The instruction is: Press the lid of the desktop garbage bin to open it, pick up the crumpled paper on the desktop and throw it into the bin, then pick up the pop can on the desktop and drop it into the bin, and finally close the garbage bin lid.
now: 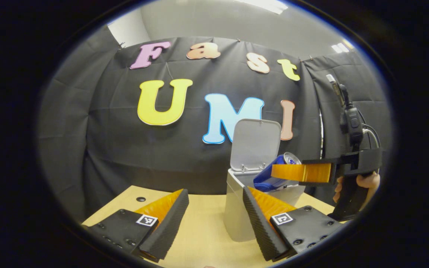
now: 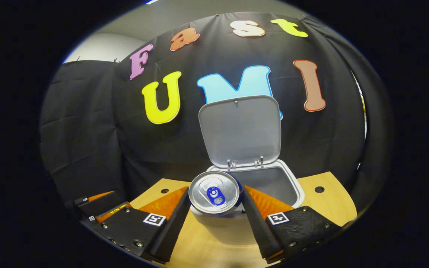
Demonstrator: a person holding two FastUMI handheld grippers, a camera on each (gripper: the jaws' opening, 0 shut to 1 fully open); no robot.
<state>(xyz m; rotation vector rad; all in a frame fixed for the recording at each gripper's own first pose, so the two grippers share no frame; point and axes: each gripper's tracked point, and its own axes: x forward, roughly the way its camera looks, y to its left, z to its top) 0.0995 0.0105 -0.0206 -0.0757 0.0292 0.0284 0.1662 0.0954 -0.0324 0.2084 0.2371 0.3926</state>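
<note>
Right gripper (image 2: 215, 203) pinches the can (image 2: 215, 192) between both fingers, poised over the bin (image 2: 253, 182), whose lid (image 2: 241, 130) stands upright.

Seen from the left gripper view, the can (image 1: 274, 173) tilts, top end toward 1 o'clock, above the bin's (image 1: 237, 208) rim, with the right gripper (image 1: 300, 173) and a hand (image 1: 363, 184) at 3 o'clock. Left gripper (image 1: 214, 219) hangs spread and empty over the table (image 1: 199, 230), the bin just beyond its fingers and partly behind the right-side one. Black cloth backs the booth; table holes sit at 10 o'clock.
</note>
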